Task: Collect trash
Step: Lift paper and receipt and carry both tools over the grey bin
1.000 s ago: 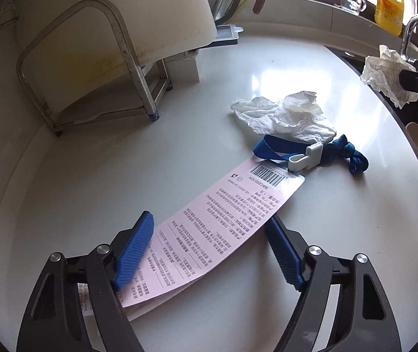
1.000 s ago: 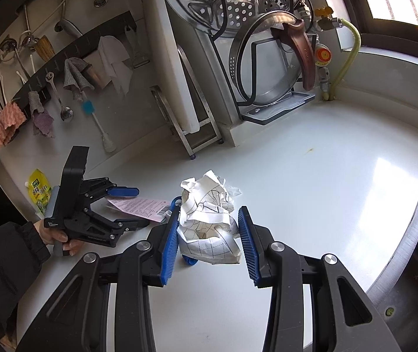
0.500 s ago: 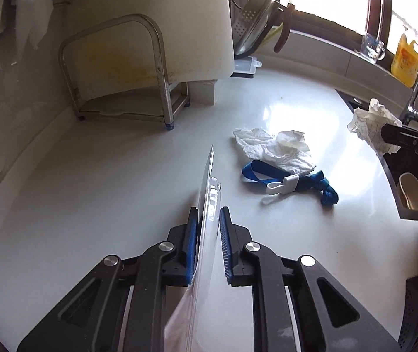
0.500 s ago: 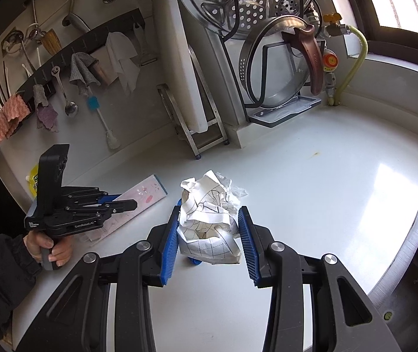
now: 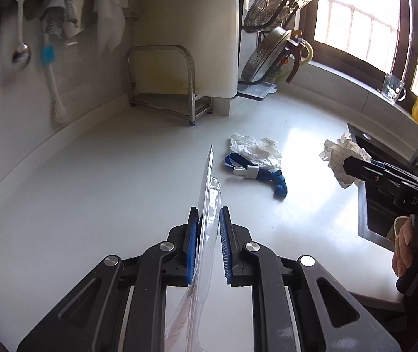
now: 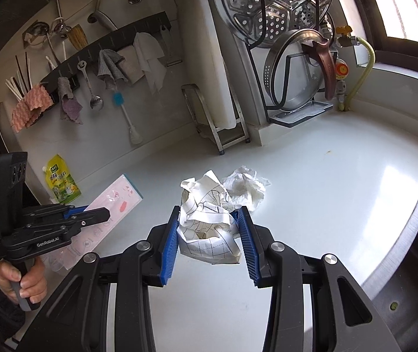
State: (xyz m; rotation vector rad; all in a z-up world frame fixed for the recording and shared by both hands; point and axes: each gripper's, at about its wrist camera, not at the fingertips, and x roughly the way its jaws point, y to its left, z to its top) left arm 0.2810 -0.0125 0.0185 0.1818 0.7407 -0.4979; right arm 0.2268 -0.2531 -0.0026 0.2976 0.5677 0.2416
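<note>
Lifted off the white worktop (image 5: 91, 193) where it lay flat a second ago, the pink card pack (image 5: 207, 205) now stands on edge between the blue pads of the left tool (image 5: 209, 220), whose jaws have just been closing and now pinch it. Seen from the right wrist, that pack (image 6: 115, 205) juts out past the left tool (image 6: 103, 215), held by a hand (image 6: 21, 278) at the frame's left edge. Across the worktop, the right tool (image 6: 207, 228) grips a crumpled sheet of grid-printed paper (image 6: 209, 220), its pads pressed on both sides. A wad of white tissue (image 5: 256, 149) lies on the worktop, touching a blue strap (image 5: 261, 174) with a white clip. A cutting board (image 5: 188, 29) stands in a metal rack behind them, near the wall.
</note>
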